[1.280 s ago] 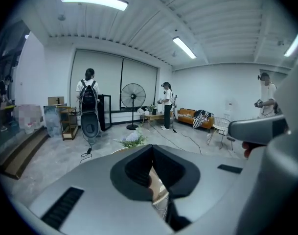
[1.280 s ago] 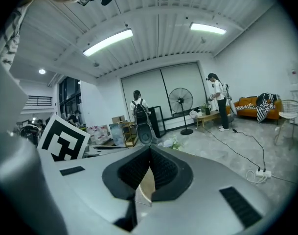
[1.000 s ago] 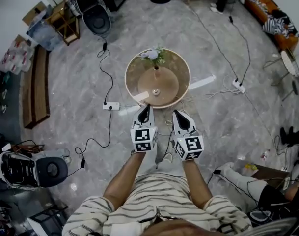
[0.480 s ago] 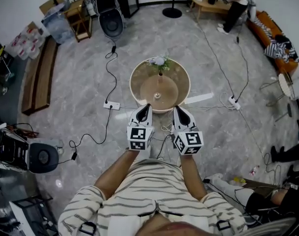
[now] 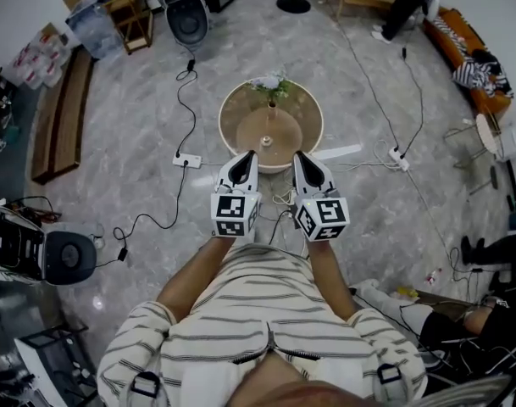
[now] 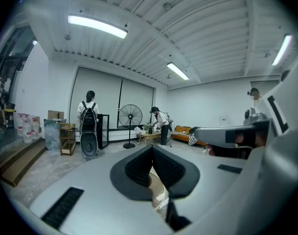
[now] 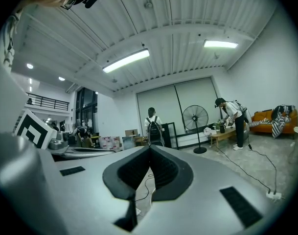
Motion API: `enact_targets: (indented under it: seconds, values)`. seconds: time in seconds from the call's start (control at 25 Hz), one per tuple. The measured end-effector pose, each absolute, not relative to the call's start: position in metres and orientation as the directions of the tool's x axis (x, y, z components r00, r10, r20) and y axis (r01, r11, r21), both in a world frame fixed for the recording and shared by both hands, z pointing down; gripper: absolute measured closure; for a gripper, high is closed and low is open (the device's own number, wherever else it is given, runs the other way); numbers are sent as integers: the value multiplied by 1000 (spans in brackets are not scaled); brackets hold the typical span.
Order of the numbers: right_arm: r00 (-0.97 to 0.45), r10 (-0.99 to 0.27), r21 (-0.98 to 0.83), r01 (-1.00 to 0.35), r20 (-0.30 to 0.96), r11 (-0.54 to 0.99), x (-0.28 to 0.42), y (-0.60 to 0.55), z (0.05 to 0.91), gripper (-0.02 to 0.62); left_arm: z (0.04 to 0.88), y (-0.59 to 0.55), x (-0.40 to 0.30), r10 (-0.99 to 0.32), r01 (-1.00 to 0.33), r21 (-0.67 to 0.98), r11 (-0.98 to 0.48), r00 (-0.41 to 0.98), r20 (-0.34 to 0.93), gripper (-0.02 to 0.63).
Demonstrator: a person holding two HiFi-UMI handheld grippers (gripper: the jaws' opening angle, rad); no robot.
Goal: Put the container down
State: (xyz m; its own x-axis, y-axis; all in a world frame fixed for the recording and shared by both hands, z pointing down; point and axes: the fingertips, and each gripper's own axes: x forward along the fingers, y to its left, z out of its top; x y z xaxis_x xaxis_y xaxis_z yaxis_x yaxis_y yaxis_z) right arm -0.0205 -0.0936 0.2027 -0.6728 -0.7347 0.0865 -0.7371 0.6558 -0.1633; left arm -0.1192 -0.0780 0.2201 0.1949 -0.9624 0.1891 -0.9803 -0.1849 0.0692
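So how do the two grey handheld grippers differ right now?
The left grey gripper leans rightward; the right grey gripper leans leftward. The left gripper's marker cube shows a different pattern from the right gripper's. Both are shut, empty, and aimed at the round wooden table.

Bright ceiling tubes (image 6: pixel 97 27), fisheye-bent edges
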Motion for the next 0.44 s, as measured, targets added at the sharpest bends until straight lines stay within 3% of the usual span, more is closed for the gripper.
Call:
enact_targets:
  seconds: [0.44]
  values:
    - [-671, -739, -136, -739, 60, 660, -29, -91, 195, 592, 214, -75, -126, -965, -977, 84, -197, 208, 158, 607]
